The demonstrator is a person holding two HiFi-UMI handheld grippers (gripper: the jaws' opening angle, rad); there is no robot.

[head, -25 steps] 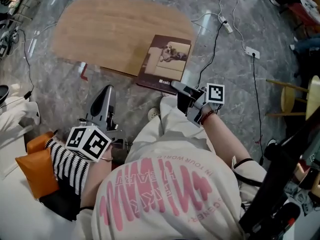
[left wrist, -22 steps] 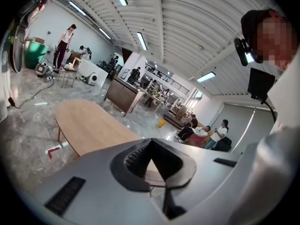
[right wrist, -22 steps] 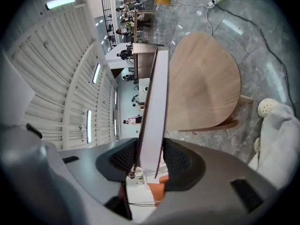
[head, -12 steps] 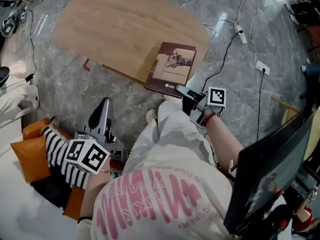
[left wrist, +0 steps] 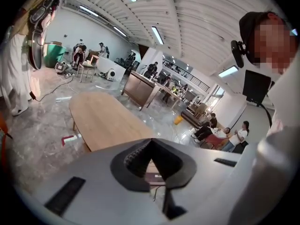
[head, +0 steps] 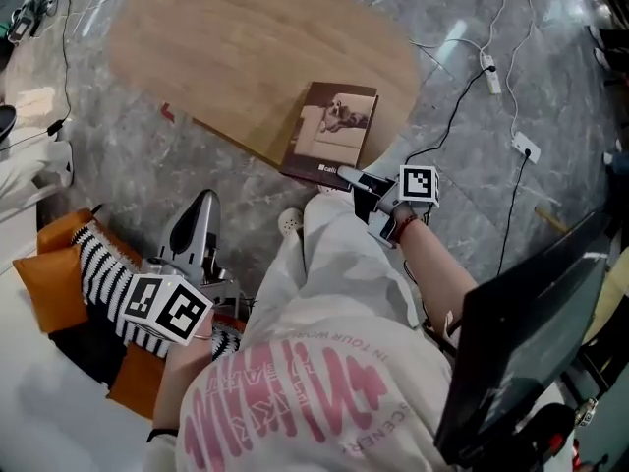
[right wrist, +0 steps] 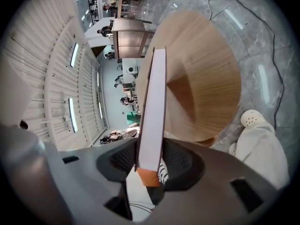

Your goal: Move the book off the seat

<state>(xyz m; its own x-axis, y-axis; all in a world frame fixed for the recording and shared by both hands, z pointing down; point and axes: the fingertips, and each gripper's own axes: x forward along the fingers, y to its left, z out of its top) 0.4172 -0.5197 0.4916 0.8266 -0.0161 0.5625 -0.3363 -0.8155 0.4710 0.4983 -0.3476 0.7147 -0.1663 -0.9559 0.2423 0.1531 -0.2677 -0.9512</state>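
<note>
Hardly anything has shifted since a second ago: the book [head: 332,126] still juts over the table's [head: 236,57] near edge, its near end in the right gripper [head: 348,174]. We see a sofa photo on its brown cover and a white line of print at the bottom, too small to read. The right gripper's jaws pinch the book by its edge, the page block between the pads. Whether it rests on the wood we cannot tell. The left gripper [head: 204,200] hangs beside a striped cushion [head: 103,278], jaws pressed together, empty. Pink lettering on our shirt [head: 324,362] shows upside down.
</note>
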